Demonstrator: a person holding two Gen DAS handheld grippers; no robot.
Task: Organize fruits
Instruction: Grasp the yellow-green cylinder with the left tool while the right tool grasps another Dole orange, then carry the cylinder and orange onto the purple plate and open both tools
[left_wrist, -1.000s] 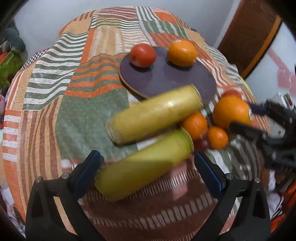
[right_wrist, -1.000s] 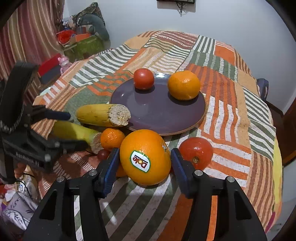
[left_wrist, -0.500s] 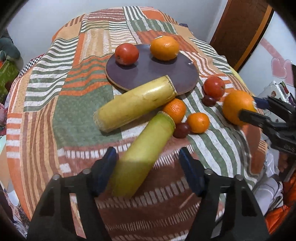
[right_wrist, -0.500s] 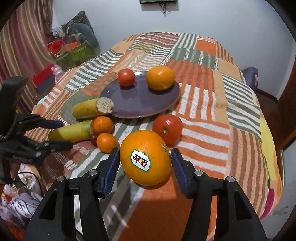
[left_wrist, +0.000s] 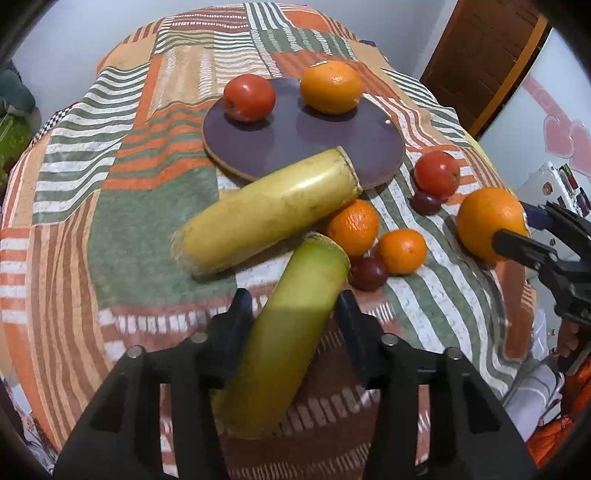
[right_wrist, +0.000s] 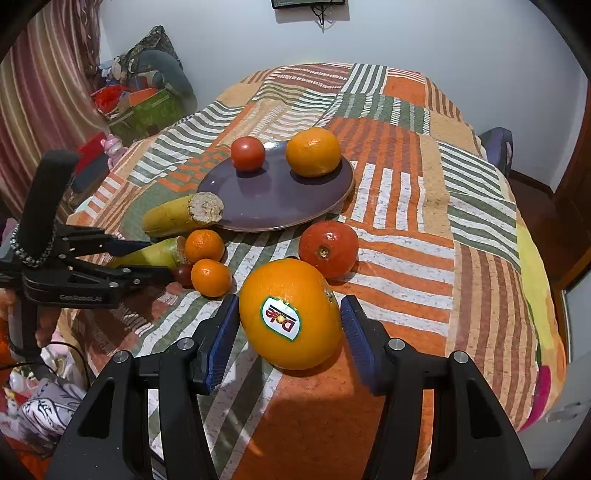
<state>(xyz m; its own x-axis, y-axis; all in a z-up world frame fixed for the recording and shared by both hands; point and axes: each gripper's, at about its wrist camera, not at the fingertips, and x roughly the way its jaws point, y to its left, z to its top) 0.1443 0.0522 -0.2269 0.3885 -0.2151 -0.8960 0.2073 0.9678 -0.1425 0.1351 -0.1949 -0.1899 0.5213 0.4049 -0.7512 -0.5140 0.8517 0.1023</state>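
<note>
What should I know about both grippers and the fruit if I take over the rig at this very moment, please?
Left gripper: fingers closing around the greener banana piece, which lies on the tablecloth.
Right gripper: shut on the stickered orange.
Done: one tomato and one orange are on the purple plate.
Left: the yellow banana piece leaning on the rim, two mandarins, the second tomato, two small dark fruits, plus both held pieces.

Bright, even light (fisheye-warped, dark corners)
</note>
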